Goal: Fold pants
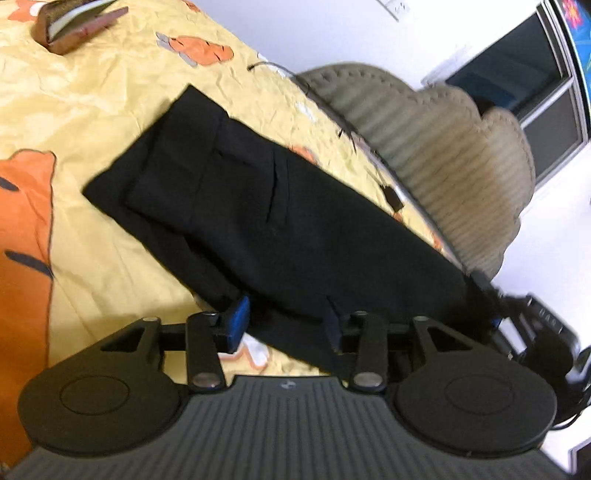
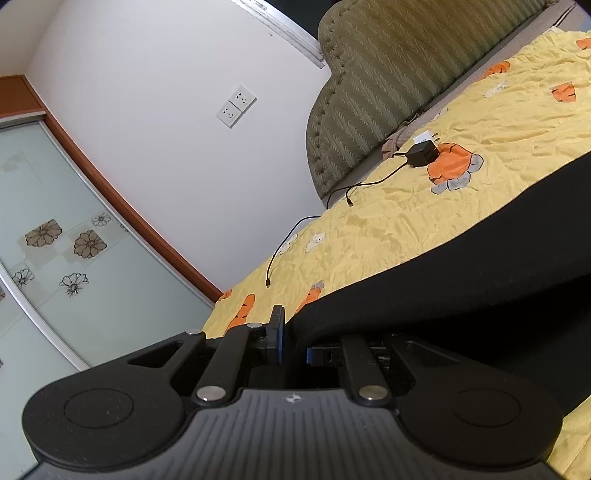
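Black pants (image 1: 258, 206) lie folded lengthwise on the yellow bedsheet (image 1: 110, 258), waistband end far, near end at my grippers. My left gripper (image 1: 286, 325) has its jaws apart around the near edge of the fabric, which drapes between the blue pads (image 1: 238, 321). In the right wrist view the pants (image 2: 461, 280) stretch away to the right. My right gripper (image 2: 295, 343) holds the fabric's edge between its narrowly spaced fingers. The right gripper's body also shows in the left wrist view (image 1: 535, 332).
A green padded headboard (image 2: 406, 66) borders the bed. A black charger (image 2: 423, 153) and its cable (image 2: 295, 229) lie on the sheet near it. A book (image 1: 74, 22) lies at the far corner. A white wall with sockets (image 2: 236, 105) and a sliding door (image 2: 55, 240) stand beyond.
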The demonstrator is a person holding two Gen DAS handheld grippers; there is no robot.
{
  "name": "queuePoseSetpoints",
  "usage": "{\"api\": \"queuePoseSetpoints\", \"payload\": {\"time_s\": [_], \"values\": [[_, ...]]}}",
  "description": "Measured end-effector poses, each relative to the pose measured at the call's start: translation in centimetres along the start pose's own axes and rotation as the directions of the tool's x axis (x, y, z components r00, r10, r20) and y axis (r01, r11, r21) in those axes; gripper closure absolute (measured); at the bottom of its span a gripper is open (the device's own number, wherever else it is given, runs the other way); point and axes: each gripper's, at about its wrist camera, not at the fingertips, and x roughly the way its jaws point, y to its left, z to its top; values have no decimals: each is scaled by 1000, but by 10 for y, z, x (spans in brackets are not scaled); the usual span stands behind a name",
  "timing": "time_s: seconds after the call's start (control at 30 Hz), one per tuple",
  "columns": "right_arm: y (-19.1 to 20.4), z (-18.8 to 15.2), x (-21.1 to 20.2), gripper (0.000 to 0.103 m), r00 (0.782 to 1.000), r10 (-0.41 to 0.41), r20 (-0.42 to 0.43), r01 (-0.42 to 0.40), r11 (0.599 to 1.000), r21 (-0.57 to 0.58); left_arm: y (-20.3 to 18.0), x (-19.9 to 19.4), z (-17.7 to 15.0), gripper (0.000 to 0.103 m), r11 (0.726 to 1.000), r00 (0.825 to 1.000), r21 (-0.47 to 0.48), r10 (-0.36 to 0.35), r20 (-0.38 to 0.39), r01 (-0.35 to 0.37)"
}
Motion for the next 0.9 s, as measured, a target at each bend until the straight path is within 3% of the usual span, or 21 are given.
{"api": "queuePoseSetpoints", "payload": {"time_s": [0.07, 0.17, 0.37, 0.47, 0.63, 0.7, 0.77, 0.9], "values": [[0, 0, 0, 92, 1000, 3, -2, -3, 1000, 4, 2, 7, 2, 60, 999, 1000, -40, 1, -17, -1], [3, 1, -1, 92, 1000, 6, -2, -6, 1000, -13, 1, 10, 1, 60, 992, 997, -108, -70, -45, 64], [7, 5, 1, 92, 1000, 24, 1, -24, 1000, -17, -36, 11, -21, 60, 996, 996, 80, -31, -80, 37], [8, 2, -1, 92, 1000, 27, 1, -27, 999, -19, -47, 21, -19, 60, 992, 999, 129, -9, -43, 14], [8, -1, -12, 92, 999, 38, -2, -38, 999, 0, -26, 40, 1, 61, 1000, 999, -11, 18, -37, -19], [8, -1, -17, 92, 999, 48, -2, -48, 999, 3, -15, 29, 4, 62, 997, 999, -63, 34, 14, -33], [8, -3, -21, 92, 999, 51, -5, -51, 999, 6, -7, 11, 8, 62, 992, 988, -71, 111, 104, -104], [4, -14, -24, 92, 998, 49, -44, -49, 999, 1, 16, -21, 12, 62, 962, 937, -142, 260, 233, -232]]}}
